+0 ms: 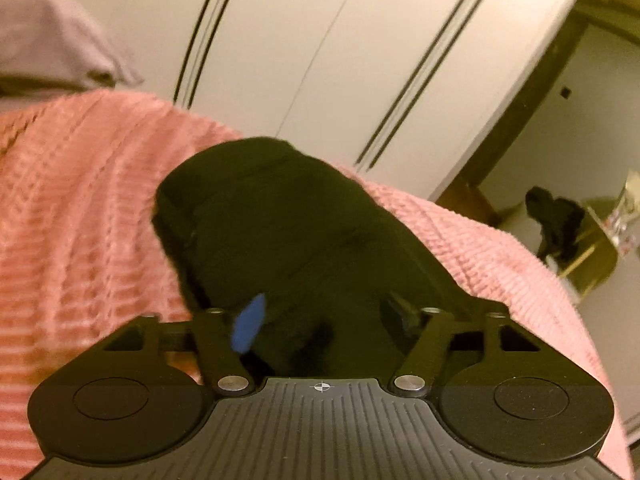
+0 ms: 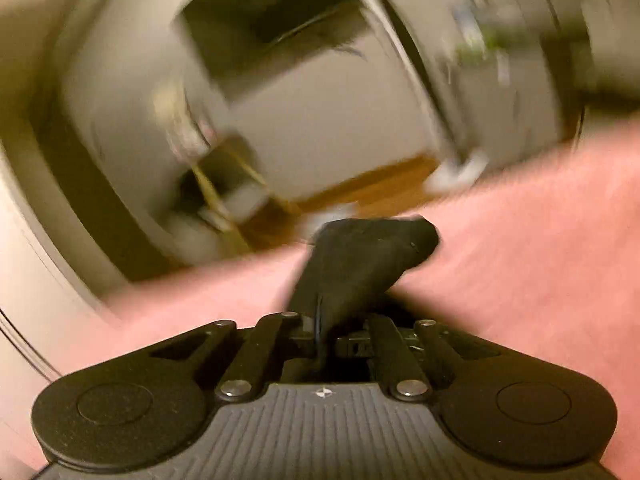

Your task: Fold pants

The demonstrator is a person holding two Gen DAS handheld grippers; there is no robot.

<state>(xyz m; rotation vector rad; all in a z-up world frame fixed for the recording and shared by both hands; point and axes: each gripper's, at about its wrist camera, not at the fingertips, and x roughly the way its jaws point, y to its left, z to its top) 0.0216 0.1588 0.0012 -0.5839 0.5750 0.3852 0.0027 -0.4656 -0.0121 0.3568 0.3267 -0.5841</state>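
Note:
The black pants (image 1: pixel 280 232) lie bunched on a pink ribbed bedspread (image 1: pixel 80 200). In the left wrist view my left gripper (image 1: pixel 324 320) is open, its fingers spread wide over the near end of the pants; one blue pad (image 1: pixel 248 324) shows. In the right wrist view, which is blurred by motion, my right gripper (image 2: pixel 332 332) is shut on a fold of the black pants (image 2: pixel 360 260), which rises from between the fingers above the pink bedspread (image 2: pixel 540 240).
A white wardrobe (image 1: pixel 320 40) with dark stripes stands behind the bed. A grey pillow (image 1: pixel 48 40) lies at the far left. A dark garment (image 1: pixel 556 220) hangs on a gold-framed stand to the right. A wooden floor (image 2: pixel 360 188) lies beyond the bed edge.

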